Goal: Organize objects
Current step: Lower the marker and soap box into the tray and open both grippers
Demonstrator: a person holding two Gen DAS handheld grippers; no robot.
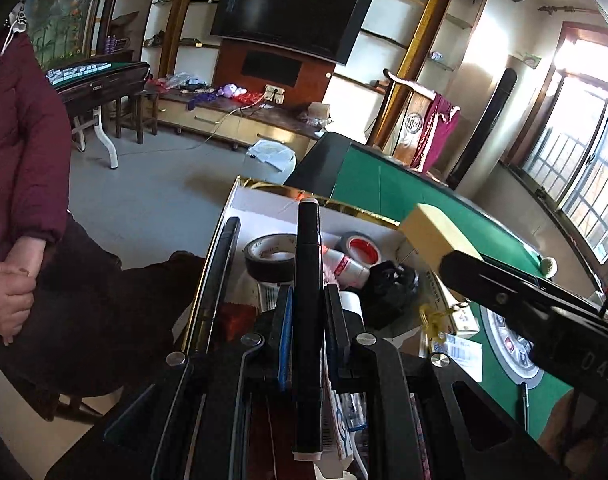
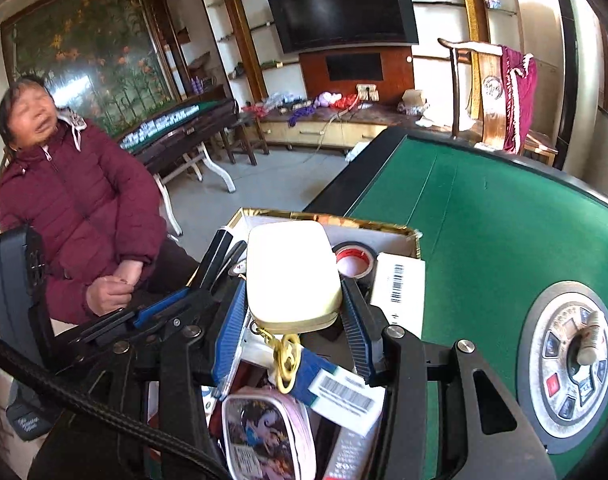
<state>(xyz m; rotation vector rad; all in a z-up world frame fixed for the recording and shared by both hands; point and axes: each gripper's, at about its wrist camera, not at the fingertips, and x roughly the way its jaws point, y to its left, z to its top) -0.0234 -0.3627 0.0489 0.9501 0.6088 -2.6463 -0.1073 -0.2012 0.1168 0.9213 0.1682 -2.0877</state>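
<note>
My left gripper [image 1: 309, 308] is shut on a long black marker pen [image 1: 308, 280] and holds it above a gold-rimmed white box [image 1: 264, 206]. The box holds a black tape roll [image 1: 270, 256], a red-cored tape roll [image 1: 360, 246], a white bottle [image 1: 346, 266] and a black clip [image 1: 388, 280]. My right gripper [image 2: 294, 312] is shut on a cream rounded case [image 2: 290, 272] with a yellow chain [image 2: 284, 356], held over the same box [image 2: 324, 216]. In the left wrist view the case [image 1: 436, 236] and right gripper sit at the right.
The box stands on a green mahjong table [image 2: 504, 220] with a round control panel [image 2: 572, 364]. A white barcode box [image 2: 400, 288], a pink picture pouch [image 2: 268, 436] and a blue-white packet [image 2: 336, 388] lie below. A seated person in a maroon jacket [image 2: 76, 208] is at the left.
</note>
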